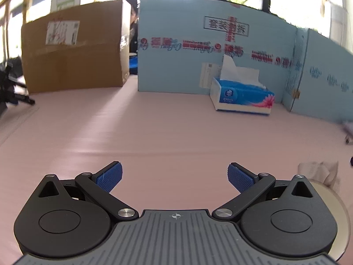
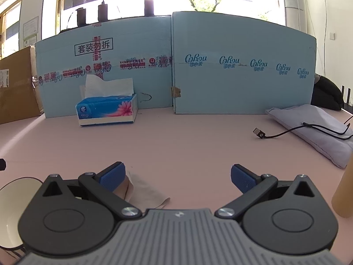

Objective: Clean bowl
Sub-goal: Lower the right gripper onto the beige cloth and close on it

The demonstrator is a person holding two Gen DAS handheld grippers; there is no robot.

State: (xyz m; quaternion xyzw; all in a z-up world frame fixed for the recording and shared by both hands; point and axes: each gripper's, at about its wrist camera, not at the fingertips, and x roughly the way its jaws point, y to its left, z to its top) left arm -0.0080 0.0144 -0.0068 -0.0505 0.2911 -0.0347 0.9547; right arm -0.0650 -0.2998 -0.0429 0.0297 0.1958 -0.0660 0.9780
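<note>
Bowl [image 2: 13, 209]: one, beside crumpled tissue [image 2: 143, 190]; both hand-held grippers [image 1: 175, 176] [image 2: 178, 176] wide open, empty.

Left tongs [image 1: 175, 177] are showing a grey ribbed body with a small crosshair mark, two round black housings, black link arms with silver screws, and blue textured pads [image 1: 110, 177]. Right tongs [image 2: 178, 178] are showing the same build: grey ribbed body with a small light emblem, black discs with triangular cut-outs, silver screws, and blue ridged pads [image 2: 242, 180].
</note>
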